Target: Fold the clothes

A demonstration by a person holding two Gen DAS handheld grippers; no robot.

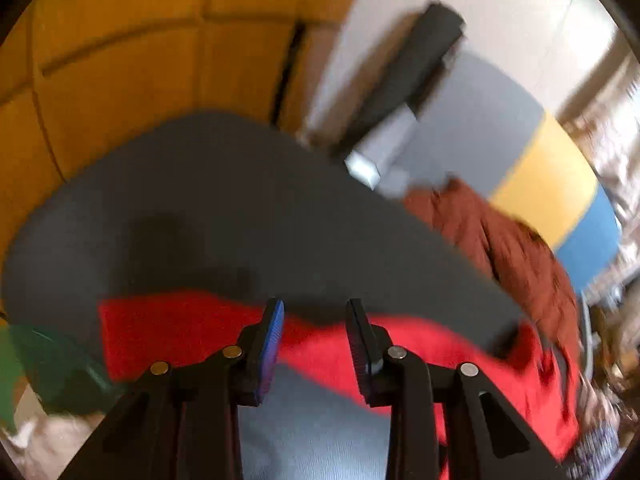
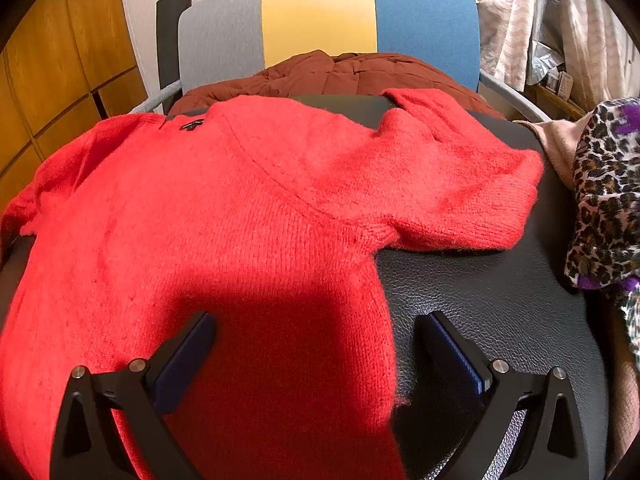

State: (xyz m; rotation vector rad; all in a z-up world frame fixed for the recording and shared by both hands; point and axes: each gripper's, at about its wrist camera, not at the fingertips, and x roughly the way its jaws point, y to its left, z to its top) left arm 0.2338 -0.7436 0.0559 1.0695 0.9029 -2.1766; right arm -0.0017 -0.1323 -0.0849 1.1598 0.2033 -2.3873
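Two views show one red sweater [image 2: 224, 216] spread flat on a black padded surface [image 2: 480, 288]. In the blurred left wrist view, the left gripper [image 1: 314, 312] hangs over the surface's edge, jaws partly apart with nothing between them, the sweater [image 1: 180, 324] just beyond its tips. In the right wrist view, the right gripper [image 2: 316, 328] stands wide open above the sweater's lower body, gripping nothing. Behind the sweater, a striped chair [image 2: 320, 16] holds a brown quilted garment [image 2: 340, 72].
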